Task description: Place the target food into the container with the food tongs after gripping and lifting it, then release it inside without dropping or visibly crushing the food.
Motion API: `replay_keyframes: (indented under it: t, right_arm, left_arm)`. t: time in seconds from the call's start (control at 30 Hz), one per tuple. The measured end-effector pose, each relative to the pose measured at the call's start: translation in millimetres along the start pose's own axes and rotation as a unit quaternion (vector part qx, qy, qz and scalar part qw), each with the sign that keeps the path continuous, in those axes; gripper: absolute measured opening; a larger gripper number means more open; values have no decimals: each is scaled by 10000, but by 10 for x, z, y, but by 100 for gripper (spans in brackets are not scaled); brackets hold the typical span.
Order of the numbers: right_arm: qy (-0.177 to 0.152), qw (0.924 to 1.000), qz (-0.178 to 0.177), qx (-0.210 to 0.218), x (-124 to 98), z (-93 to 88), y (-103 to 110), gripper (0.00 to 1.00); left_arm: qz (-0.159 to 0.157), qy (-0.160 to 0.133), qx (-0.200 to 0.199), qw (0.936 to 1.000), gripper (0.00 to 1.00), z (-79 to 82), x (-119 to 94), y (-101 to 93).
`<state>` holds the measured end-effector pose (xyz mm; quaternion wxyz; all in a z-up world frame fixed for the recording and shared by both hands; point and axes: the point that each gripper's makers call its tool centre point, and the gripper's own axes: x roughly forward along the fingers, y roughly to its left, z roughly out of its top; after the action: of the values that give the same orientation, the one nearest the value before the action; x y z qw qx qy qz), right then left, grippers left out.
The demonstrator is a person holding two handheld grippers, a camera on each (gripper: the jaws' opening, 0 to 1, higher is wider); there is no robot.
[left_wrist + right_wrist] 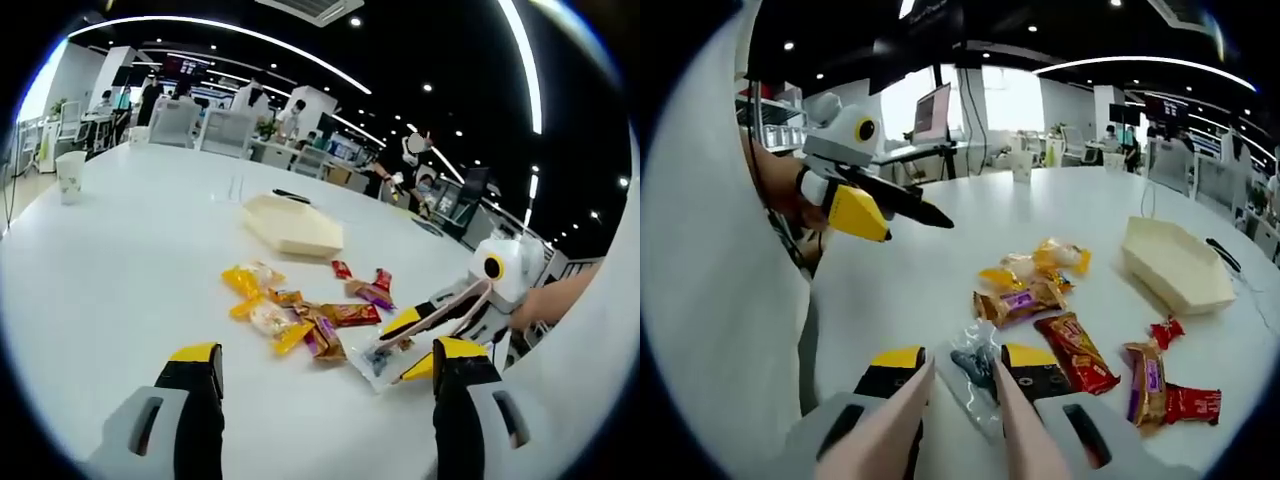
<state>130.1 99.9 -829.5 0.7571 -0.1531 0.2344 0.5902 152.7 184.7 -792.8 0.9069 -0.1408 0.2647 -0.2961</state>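
Observation:
My right gripper (pixel 965 358) is shut on beige food tongs (pixel 1018 425), whose tips pinch a clear packet with dark pieces (pixel 975 368) that lies on the white table. In the left gripper view the right gripper (pixel 410 343) comes in from the right with the tongs on the same packet (pixel 383 357). A pile of wrapped snacks (pixel 290 310) spreads beside it: yellow, orange, brown and red. The beige paper container (pixel 295 226) stands open behind the pile and also shows at the right (pixel 1175 262). My left gripper (pixel 322 352) stands open near the table's edge, holding nothing.
A paper cup (pixel 70 176) stands at the table's far left. A black pen (pixel 290 196) lies behind the container. Red and brown packets (pixel 1160 385) lie near the right gripper. Chairs, desks and people fill the office beyond the table (pixel 120 280).

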Motion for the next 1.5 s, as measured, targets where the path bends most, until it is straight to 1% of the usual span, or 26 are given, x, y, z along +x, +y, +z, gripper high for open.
replay_keyframes:
  t: [0.03,0.13,0.2,0.23,0.27,0.3,0.33,0.37,0.43,0.5,0.53,0.6,0.63,0.67,0.8,0.87,0.9,1.0,1.03,1.1,1.13,1.17,1.2,1.43,1.47,1.5]
  right_arm:
    - [108,9997,-69,-210,3,-23,-19,30]
    - [215,9981,-55,-569,22,-30,1,30]
    - [335,9938,-124,-1049,44,-50,-17,30]
    - [407,9927,-195,-1118,53,-70,-42,29]
    - [610,9922,-214,-1065,62,-144,-60,29]
    - [574,9955,-188,-727,57,-156,-41,28]
    - [294,9978,-225,-550,84,-63,-56,28]
    - [386,9988,-272,-159,37,-134,-113,28]
    - [314,9991,-260,-115,34,-134,-113,27]
    - [175,9991,-336,208,14,-144,-138,25]
    - [50,9981,-374,486,4,-120,-151,25]
    - [-33,9944,-399,982,-8,-122,-184,24]
    - [-56,9891,-372,1422,-13,-126,-196,24]
    - [-47,9877,-384,1517,-18,-125,-210,24]
    - [47,9871,-420,1545,-1,-122,-218,23]
    - [250,9778,-472,2027,2,-143,-233,22]
    - [210,9774,-550,2031,4,-103,-261,22]
    - [302,9835,-731,1627,36,-133,-264,23]
    - [401,9860,-864,1372,50,-129,-232,24]
    - [504,9903,-944,887,60,-132,-219,24]
    - [513,9915,-1158,306,58,-128,-266,25]
    - [431,9918,-1140,389,70,-105,-231,25]
    - [476,9893,-1159,742,61,-134,-236,25]
    - [420,9905,-1036,796,68,-130,-253,25]
    - [440,9893,-1068,889,71,-123,-258,24]
    - [456,9868,-1071,1126,83,-112,-252,23]
  left_arm:
    - [0,2,3,10000,86,0,2,0]
    - [2,14,4,10000,85,-9,6,8]
    - [15,17,-28,10000,85,-12,6,9]
    - [15,-2,-34,10000,85,-6,6,7]
    - [15,-11,-47,10000,84,-7,8,8]
    - [16,-6,-54,10000,84,-10,10,8]
    - [16,-3,-57,10000,84,-12,11,7]
    - [11,-2,-66,10000,84,-13,12,1]
    - [11,-4,-72,10000,82,-14,12,1]
    - [12,-6,-93,10000,82,-12,10,-3]
    - [9,-15,-97,10000,81,-9,9,-4]
    - [14,-16,-93,10000,81,-9,7,2]
    - [10,-25,-114,9999,81,2,9,1]
    - [7,-31,-109,9999,81,5,9,2]
    - [2,-31,-121,9999,80,19,15,20]
    - [8,-42,-131,9999,79,26,15,26]
    - [19,-49,-142,9999,78,32,13,31]
    - [55,-34,-141,9999,77,20,11,47]
    - [69,-37,-137,9999,77,14,12,51]
    - [51,-41,-182,9998,77,4,13,42]
    - [50,-42,-188,9998,76,2,14,37]
    - [49,-46,-194,9998,76,-2,17,34]
    - [47,-47,-213,9998,76,-10,22,32]
    - [-18,6,-268,9996,75,-79,62,-8]
    - [-25,12,-261,9997,75,-80,63,-15]
    - [-53,19,-252,9997,75,-80,66,-32]
